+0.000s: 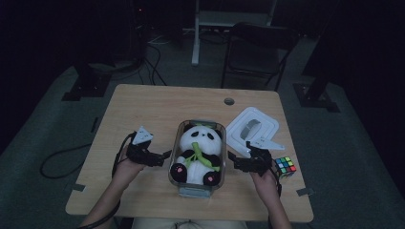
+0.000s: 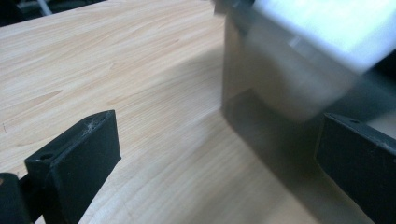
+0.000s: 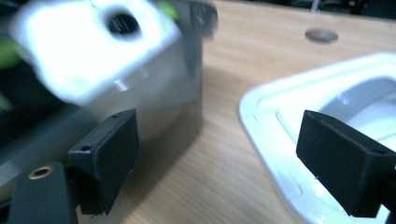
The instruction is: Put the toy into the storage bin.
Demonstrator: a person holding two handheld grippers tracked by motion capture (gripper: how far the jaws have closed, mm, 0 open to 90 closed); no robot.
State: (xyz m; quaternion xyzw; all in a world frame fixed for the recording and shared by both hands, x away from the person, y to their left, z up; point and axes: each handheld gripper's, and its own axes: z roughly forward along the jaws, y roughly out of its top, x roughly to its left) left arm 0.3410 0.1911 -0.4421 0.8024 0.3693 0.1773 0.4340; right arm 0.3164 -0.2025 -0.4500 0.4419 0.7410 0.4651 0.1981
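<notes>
My left hand-held gripper (image 1: 164, 155) and right hand-held gripper (image 1: 232, 156) flank the clear container (image 1: 177, 179) at frame centre, panda plush (image 1: 200, 151) inside, jaws spread and empty. Next, I judge: fetch the white lid (image 1: 252, 128), upper right.

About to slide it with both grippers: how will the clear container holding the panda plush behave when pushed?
The clear container looks rigid and smooth-walled, so jaws may slip on it. Its flat base on the table should slide, not roll. The panda plush looks soft and probably adds little weight.
</notes>
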